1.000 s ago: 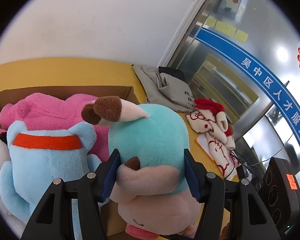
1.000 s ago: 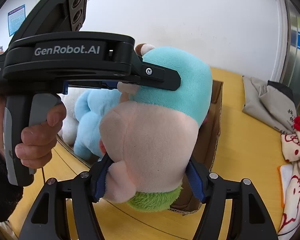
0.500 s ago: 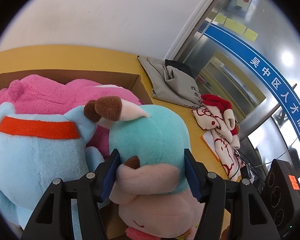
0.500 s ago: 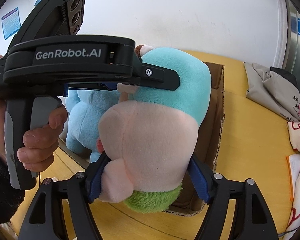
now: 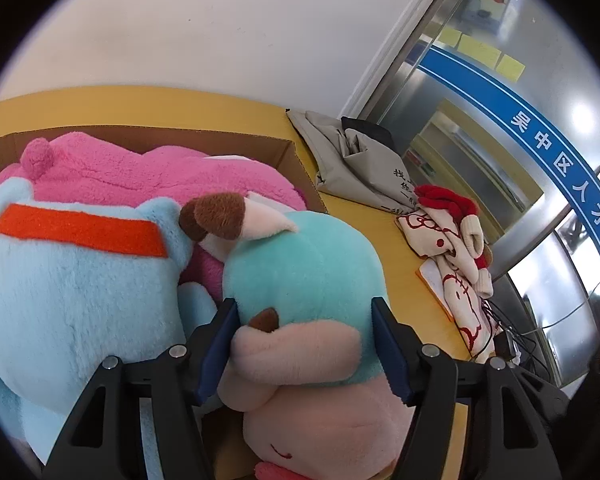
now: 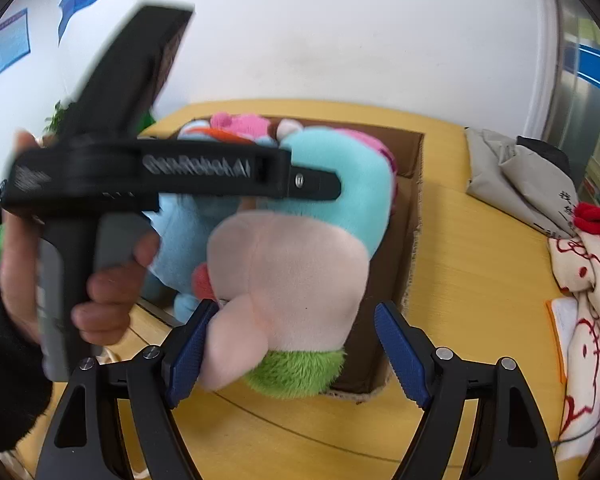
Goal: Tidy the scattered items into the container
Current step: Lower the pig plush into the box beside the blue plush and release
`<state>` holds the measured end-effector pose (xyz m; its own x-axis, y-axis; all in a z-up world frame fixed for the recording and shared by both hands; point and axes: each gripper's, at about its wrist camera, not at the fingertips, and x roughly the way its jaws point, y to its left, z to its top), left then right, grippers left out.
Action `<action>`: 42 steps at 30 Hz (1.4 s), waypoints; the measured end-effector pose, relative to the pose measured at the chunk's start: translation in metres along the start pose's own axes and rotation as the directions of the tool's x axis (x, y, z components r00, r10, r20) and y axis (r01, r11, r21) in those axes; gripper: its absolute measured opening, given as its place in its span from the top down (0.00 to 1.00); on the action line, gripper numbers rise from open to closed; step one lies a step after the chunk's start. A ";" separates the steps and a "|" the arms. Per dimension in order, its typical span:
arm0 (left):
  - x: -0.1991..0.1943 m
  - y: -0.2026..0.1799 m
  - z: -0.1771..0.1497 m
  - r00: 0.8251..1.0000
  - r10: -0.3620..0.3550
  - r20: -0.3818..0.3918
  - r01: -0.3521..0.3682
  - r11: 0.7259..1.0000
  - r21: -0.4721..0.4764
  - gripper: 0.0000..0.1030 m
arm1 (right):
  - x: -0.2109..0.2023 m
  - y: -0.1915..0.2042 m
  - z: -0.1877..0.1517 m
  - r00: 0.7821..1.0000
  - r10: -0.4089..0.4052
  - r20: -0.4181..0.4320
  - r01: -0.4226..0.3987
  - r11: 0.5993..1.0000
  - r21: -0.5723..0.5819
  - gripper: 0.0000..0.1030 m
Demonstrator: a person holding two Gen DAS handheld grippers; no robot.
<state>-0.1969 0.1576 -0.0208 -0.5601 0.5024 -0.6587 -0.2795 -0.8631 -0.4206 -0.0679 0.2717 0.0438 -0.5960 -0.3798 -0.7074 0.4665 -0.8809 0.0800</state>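
The teal and pink plush [image 5: 300,280] is clamped at its head between the pads of the left gripper [image 5: 304,344] and is held over the near corner of the cardboard box [image 6: 412,216], beside the light blue plush [image 5: 72,292] and pink plush [image 5: 148,176] already inside. The right gripper [image 6: 296,352], closed on its lower body half a second ago, is now seen opened, one pad clear of the toy. Support is thus judged handed to the left gripper alone, ready for lowering in.
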 end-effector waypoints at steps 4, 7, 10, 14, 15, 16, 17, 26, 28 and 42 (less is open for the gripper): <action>0.004 -0.003 -0.001 1.000 0.022 0.007 -0.022 1.000 0.004 0.33 | -0.001 0.002 -0.004 0.999 0.021 -0.029 -0.021 1.000 0.004 0.29; 0.003 -0.004 -0.002 0.999 0.036 0.018 -0.036 0.999 0.002 0.33 | 0.008 0.000 -0.010 0.997 0.037 -0.064 -0.035 0.999 0.029 0.30; 0.000 -0.003 -0.003 0.999 0.035 0.022 -0.034 0.999 -0.011 0.32 | 0.017 0.001 -0.017 0.995 0.037 -0.098 -0.032 0.998 0.050 0.30; -0.016 0.001 -0.006 0.999 0.031 0.040 -0.030 0.999 -0.022 0.32 | 0.022 0.004 -0.022 0.992 0.016 -0.124 -0.010 0.999 0.050 0.30; -0.023 0.002 -0.008 0.998 0.035 0.048 -0.034 0.999 -0.021 0.32 | 0.020 0.004 -0.022 0.992 0.012 -0.122 -0.006 0.999 0.053 0.30; -0.031 0.003 -0.011 0.998 0.040 0.054 -0.040 0.999 -0.015 0.32 | 0.017 0.004 -0.022 0.993 0.011 -0.116 -0.004 0.998 0.059 0.30; -0.040 0.004 -0.014 0.997 0.049 0.062 -0.049 0.999 -0.004 0.32 | 0.012 0.005 -0.021 0.995 0.013 -0.104 -0.007 0.998 0.065 0.30; -0.130 0.042 -0.059 0.984 0.095 0.152 -0.088 0.995 -0.051 0.32 | -0.014 0.033 -0.006 1.000 0.018 0.011 -0.019 0.999 0.029 0.30; -0.143 0.053 -0.072 0.980 0.124 0.153 -0.113 0.991 -0.074 0.32 | 0.000 0.031 -0.004 1.000 0.020 -0.016 -0.019 0.999 0.044 0.48; -0.178 0.095 -0.143 0.982 0.176 0.072 -0.167 0.979 -0.114 0.32 | 0.004 0.031 -0.026 0.994 -0.077 -0.074 0.086 0.987 0.133 0.19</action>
<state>-0.0121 -0.0069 -0.0331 -0.6555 0.3373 -0.6757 -0.0909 -0.9235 -0.3727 -0.0390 0.2503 0.0255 -0.5800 -0.2892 -0.7615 0.3225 -0.9400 0.1113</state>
